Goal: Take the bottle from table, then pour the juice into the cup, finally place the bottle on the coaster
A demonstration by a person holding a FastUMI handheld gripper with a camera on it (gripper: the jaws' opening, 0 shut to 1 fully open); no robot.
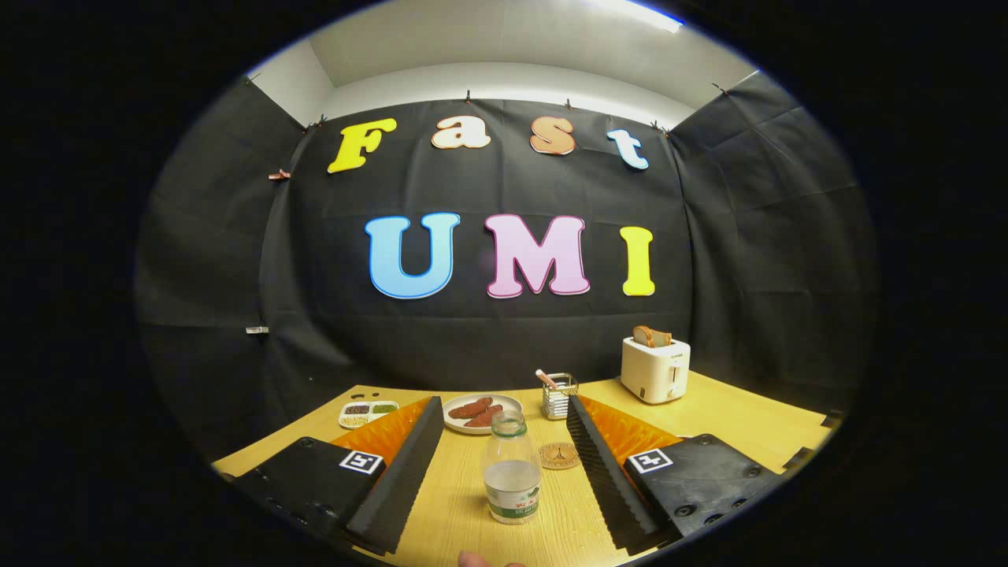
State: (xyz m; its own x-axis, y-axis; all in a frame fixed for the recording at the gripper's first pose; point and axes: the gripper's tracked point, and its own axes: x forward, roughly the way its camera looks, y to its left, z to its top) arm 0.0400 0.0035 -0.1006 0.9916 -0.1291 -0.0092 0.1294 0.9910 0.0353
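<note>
1. The bottle (512, 470) stands upright on the table (732, 421), near its front edge, centred between the fingers.
2. The gripper (504, 461) is spread wide, holding nothing; both fingers stand clear of the bottle.
3. The coaster (559, 455) lies just beside the bottle.

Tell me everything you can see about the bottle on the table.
The bottle is small, clear and looks plastic. It has no cap on its open neck, a green and white label band near its base, and clear liquid filling roughly the lower half. It stands upright on the wooden table, between the open gripper fingers, touching neither. A round coaster lies just beside it.
</note>
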